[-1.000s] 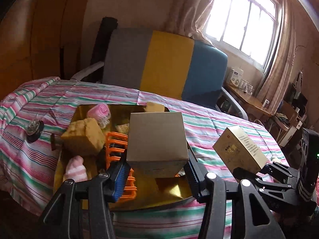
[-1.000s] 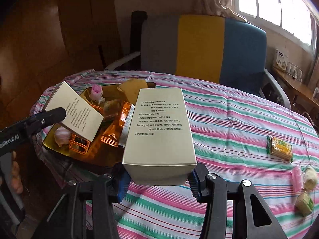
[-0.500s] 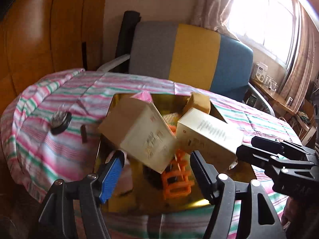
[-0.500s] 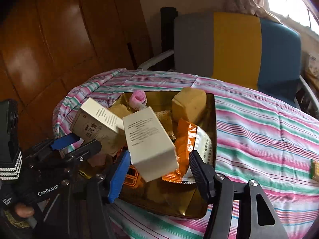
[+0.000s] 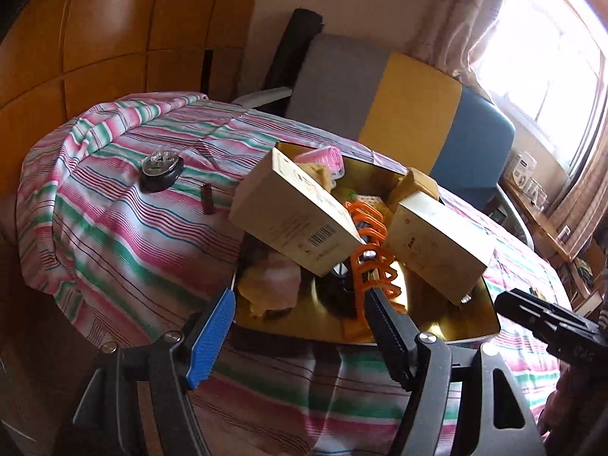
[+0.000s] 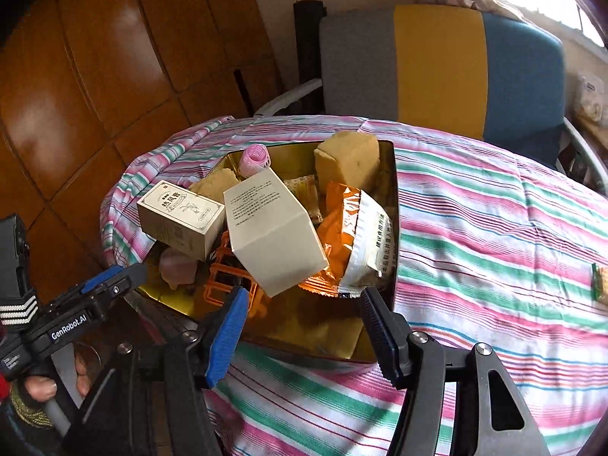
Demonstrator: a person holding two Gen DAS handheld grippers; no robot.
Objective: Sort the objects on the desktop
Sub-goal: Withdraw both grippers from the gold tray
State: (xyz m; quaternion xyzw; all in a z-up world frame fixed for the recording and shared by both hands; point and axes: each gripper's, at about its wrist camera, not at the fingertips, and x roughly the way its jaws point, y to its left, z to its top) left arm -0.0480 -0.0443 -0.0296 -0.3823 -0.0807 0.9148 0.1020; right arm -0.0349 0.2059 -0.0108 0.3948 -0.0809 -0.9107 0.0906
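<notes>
A gold tray [image 6: 391, 205] sits on the striped tablecloth, heaped with objects. Two cream cartons lie tilted on the heap. The barcode carton [image 5: 296, 220] is the labelled one [image 6: 178, 220] in the right wrist view. The printed-text carton [image 6: 273, 228] shows plain [image 5: 437, 243] in the left wrist view. My left gripper [image 5: 298, 319] stands open at the tray's near rim, holding nothing. My right gripper [image 6: 304, 319] is open too, just short of the text carton's lower corner. Orange clips [image 5: 374, 250], an orange packet [image 6: 349, 235], a yellow block [image 6: 347, 159] and a pink roller [image 6: 254, 157] fill the tray.
A black round case [image 5: 159, 169] and a small brown stick [image 5: 208, 199] lie on the cloth left of the tray. A green packet [image 6: 600, 283] lies far right. A grey, yellow and blue chair [image 6: 437, 64] stands behind the table. The table edge drops off close to both grippers.
A second ago each gripper was shut on a carton above the tray. Both have let go, the cartons now rest in the tray, and both grippers have drawn back.
</notes>
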